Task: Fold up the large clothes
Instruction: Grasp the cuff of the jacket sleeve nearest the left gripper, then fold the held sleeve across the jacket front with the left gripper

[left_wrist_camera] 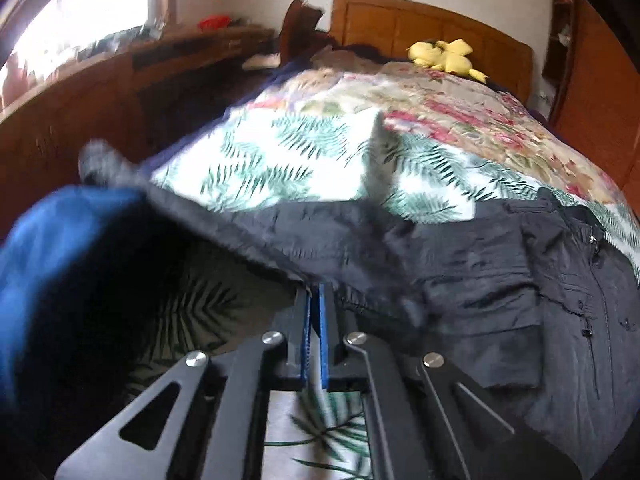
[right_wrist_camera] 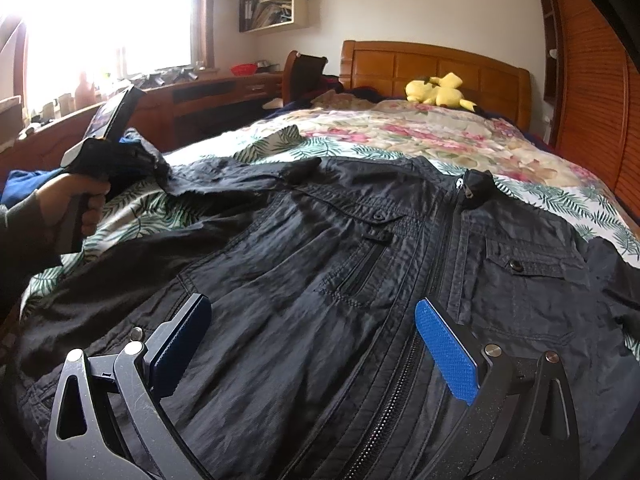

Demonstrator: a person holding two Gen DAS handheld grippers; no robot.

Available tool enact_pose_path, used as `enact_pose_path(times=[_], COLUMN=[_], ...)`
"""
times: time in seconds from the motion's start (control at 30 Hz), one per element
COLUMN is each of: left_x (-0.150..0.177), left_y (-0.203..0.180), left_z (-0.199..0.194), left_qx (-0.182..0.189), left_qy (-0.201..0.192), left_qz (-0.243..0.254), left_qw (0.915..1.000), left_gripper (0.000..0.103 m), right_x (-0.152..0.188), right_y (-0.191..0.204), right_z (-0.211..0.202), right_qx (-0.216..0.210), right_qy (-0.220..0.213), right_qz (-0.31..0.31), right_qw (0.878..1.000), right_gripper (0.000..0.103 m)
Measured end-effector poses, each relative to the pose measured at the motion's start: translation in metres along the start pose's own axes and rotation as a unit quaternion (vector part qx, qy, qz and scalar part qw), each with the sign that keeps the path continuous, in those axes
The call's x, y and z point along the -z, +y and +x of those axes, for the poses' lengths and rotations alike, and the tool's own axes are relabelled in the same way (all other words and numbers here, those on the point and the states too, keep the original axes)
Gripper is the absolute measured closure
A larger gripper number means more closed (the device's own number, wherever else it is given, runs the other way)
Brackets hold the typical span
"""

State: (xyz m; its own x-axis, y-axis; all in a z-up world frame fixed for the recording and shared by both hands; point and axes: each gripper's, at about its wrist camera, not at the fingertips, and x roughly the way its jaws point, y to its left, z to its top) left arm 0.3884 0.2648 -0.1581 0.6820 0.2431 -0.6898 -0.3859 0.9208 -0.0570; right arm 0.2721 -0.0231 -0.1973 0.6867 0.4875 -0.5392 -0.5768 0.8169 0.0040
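A large black jacket (right_wrist_camera: 360,272) lies front up on the bed, zipper running down its middle. My right gripper (right_wrist_camera: 312,316) is open, its blue pads (right_wrist_camera: 448,352) spread just above the jacket's lower front. My left gripper (left_wrist_camera: 315,292) is shut on the edge of the jacket's left sleeve (left_wrist_camera: 256,240) and holds it raised above the palm-print sheet. In the right wrist view the left gripper (right_wrist_camera: 156,164) is seen at the far left, held by a hand, with the sleeve (right_wrist_camera: 240,180) stretched from it.
A floral quilt (right_wrist_camera: 420,132) covers the far half of the bed, with a yellow plush toy (right_wrist_camera: 436,90) by the wooden headboard (right_wrist_camera: 436,66). Blue fabric (left_wrist_camera: 60,280) hangs at the left. A wooden desk (right_wrist_camera: 192,100) runs along the left wall.
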Motion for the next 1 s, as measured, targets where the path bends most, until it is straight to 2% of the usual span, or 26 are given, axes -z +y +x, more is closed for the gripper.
enact_pose_path(times=[0.13,0.27,0.43,0.53,0.83,0.93,1.0], left_x=[-0.014,-0.021,-0.014,-0.006,0.018,0.028,0.03], left_y=[-0.027,-0.064,-0.111,-0.128,-0.138,-0.129,-0.121], left_z=[-0.026,-0.061,-0.101,-0.116,-0.121,-0.12,-0.12], left_qx=[0.021,0.047,0.083,0.103,0.094,0.112,0.122], left_qy=[-0.023,-0.041,-0.053,-0.047,-0.028,-0.016,-0.019], left_qz=[0.022,0.054,0.098,0.111,0.149,0.145,0.139], left_qw=[0.9993,0.9966,0.9903,0.9873,0.984,0.9829,0.9826], left_gripper=[0.103,0.103,0.103,0.103,0.103,0.101,0.097], right_x=[-0.002,-0.004,-0.005,-0.007,-0.009,-0.004,-0.002], right_y=[-0.005,-0.015,-0.034,-0.042,-0.043,-0.04,-0.037], right_z=[-0.008,-0.031,-0.055,-0.062,-0.058,-0.048,-0.042], right_qx=[0.002,0.019,0.036,0.042,0.044,0.046,0.042], right_qy=[0.001,-0.015,-0.033,-0.038,-0.036,-0.021,-0.011], right_qz=[0.01,0.009,0.019,0.023,0.019,0.013,0.011], right_qw=[1.0,1.0,0.999,0.998,0.998,0.999,0.999], right_gripper=[0.0,0.0,0.0,0.0,0.0,0.0,0.0])
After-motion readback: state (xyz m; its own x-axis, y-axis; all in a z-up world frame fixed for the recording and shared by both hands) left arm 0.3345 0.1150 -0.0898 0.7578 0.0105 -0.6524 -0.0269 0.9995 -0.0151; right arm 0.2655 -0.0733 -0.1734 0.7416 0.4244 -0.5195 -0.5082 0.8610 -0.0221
